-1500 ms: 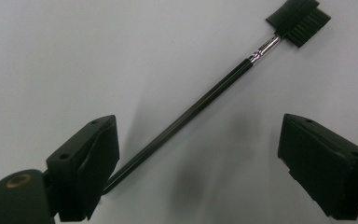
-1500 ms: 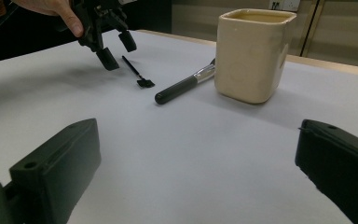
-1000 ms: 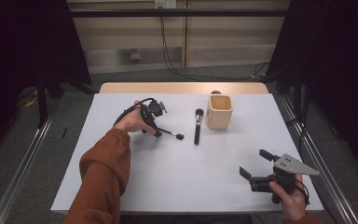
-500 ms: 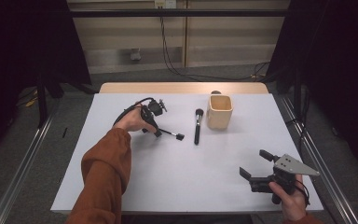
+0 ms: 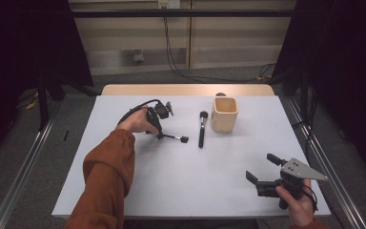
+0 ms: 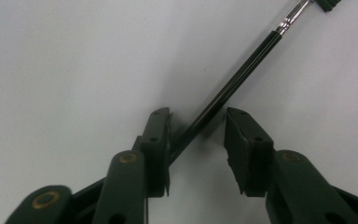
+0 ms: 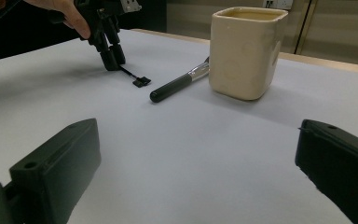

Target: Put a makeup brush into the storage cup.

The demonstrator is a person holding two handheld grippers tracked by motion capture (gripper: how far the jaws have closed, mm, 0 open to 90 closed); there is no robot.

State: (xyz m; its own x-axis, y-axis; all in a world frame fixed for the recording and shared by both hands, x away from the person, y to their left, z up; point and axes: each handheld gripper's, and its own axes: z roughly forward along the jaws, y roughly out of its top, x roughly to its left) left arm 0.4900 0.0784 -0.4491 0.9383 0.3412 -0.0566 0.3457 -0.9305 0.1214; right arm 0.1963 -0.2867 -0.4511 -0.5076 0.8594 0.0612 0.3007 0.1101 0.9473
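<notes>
A thin black-handled brush [image 6: 247, 70] lies on the white table [image 5: 171, 191], its small dark head [image 5: 184, 139] pointing right. My left gripper [image 6: 198, 116] points down over its handle. The jaws have just been closing with the handle between them: it rests against the left pad, and a gap remains at the right pad [image 6: 235, 140]. In the high view this left gripper [image 5: 160, 133] sits at mid-left. My right gripper [image 5: 261, 167] hovers open near the front right edge with nothing between its jaws. Its own camera shows the right gripper [image 7: 198, 140] facing the left gripper [image 7: 109, 58].
A thicker black brush [image 5: 202, 129] with a silver ferrule lies beside a cream square cup [image 5: 224, 114] at the back right. From the right gripper they show as the thick brush [image 7: 177, 84] and cup [image 7: 244, 51]. An orange sleeve [image 5: 107, 176] crosses the table's left side.
The left hand has shifted only slightly over the thin brush. The right hand and its gripper have stayed in place. Both brushes and the cup lie where they were.
</notes>
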